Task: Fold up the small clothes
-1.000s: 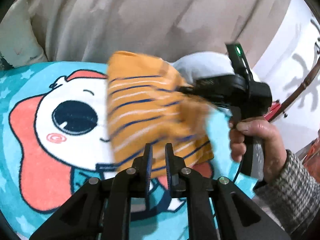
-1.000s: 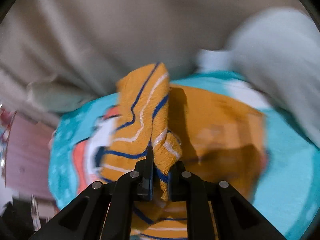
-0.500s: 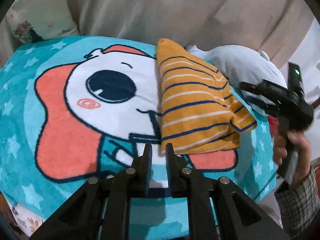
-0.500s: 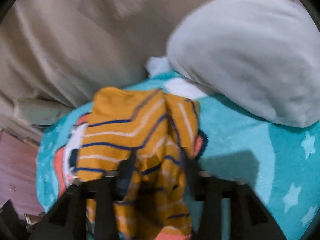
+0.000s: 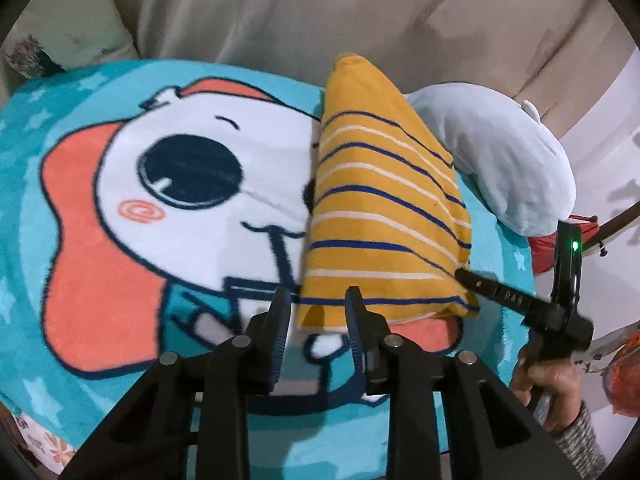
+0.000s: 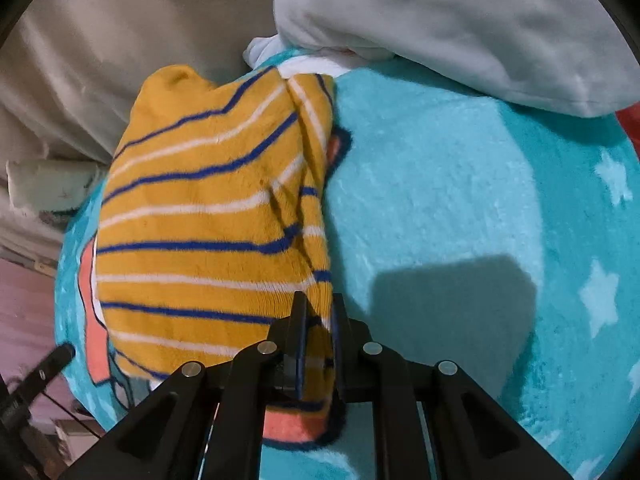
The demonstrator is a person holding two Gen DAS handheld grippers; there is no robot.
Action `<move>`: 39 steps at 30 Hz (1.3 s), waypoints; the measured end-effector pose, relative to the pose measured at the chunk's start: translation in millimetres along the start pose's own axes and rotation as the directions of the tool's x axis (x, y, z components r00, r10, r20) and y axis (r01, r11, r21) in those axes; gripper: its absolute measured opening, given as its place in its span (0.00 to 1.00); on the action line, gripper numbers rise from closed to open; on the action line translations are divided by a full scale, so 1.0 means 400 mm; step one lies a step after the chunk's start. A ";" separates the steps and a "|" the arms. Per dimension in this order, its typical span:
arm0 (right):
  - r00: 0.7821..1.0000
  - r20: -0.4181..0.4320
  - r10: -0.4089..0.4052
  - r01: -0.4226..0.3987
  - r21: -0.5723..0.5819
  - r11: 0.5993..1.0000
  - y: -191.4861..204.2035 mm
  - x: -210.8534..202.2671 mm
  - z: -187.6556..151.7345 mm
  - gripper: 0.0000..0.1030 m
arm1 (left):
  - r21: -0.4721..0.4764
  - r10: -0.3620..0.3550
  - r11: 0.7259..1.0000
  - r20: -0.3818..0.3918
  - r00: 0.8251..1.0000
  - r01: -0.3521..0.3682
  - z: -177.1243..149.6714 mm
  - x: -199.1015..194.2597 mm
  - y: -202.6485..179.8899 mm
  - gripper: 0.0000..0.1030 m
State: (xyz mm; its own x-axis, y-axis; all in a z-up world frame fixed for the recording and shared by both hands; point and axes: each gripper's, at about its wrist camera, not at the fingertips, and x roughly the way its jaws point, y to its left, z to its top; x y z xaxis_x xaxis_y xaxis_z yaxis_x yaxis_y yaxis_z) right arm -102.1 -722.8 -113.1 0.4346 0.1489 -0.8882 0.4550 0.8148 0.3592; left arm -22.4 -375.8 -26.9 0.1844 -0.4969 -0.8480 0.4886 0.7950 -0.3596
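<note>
A small orange garment with blue and white stripes (image 5: 380, 216) lies folded on a teal cartoon blanket (image 5: 120, 208). My left gripper (image 5: 318, 304) is open, its fingers either side of the garment's near left corner without closing on it. My right gripper (image 6: 318, 312) is narrowed around the garment's (image 6: 208, 216) near right edge, with cloth between the fingers. The right gripper also shows in the left wrist view (image 5: 464, 276), its tip at the garment's right corner.
A pale grey-white plush pillow (image 5: 500, 152) lies behind and right of the garment, also in the right wrist view (image 6: 460, 28). Beige fabric (image 5: 320, 12) rises behind the blanket. Red items (image 5: 544, 248) sit past the blanket's right edge.
The right gripper laid the lifted garment down flat, opened, then closed on its near right edge. The left gripper opened from shut and moved up to the near left corner.
</note>
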 end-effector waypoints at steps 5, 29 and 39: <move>0.998 -0.004 0.070 -0.070 0.015 0.997 -0.008 -0.021 0.015 0.23 | -0.025 -0.056 0.998 -0.014 0.998 0.056 0.078 0.040 0.017 0.40; 0.922 0.111 0.371 -0.375 0.019 0.927 0.118 -0.049 0.231 0.30 | 0.070 -0.190 0.979 -0.036 0.981 0.192 0.289 0.090 -0.034 0.42; 0.992 0.060 0.108 -0.113 0.084 0.990 0.036 0.051 0.194 0.40 | 0.149 0.083 0.986 -0.080 0.993 -0.071 0.174 0.192 -0.014 0.53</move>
State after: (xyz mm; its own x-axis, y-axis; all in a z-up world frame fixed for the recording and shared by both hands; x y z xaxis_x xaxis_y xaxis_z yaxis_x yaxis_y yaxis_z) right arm -26.3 -751.7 -103.9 0.5273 0.2017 -0.8254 0.4667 0.7430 0.4797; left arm 48.3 -442.5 -63.0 0.1558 -0.3998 -0.9033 0.5956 0.7675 -0.2369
